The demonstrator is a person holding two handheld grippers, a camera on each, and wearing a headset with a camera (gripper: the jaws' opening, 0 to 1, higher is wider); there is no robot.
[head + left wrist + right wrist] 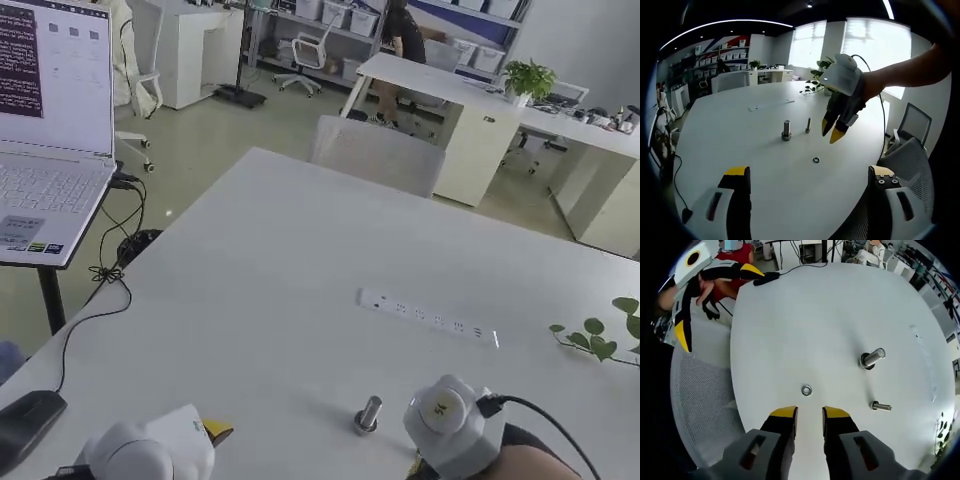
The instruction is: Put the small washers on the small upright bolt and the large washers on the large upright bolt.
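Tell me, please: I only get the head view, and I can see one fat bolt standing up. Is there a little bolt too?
Observer: Yes. In the left gripper view a small bolt stands upright beside the large bolt, not touching it.
Operator: Are any washers lying around?
Observer: One washer lies flat on the table, just ahead of the right hand-held gripper in the right gripper view.
Operator: Is that hand-held gripper holding anything?
Observer: No. Its jaws stand apart with nothing between them.
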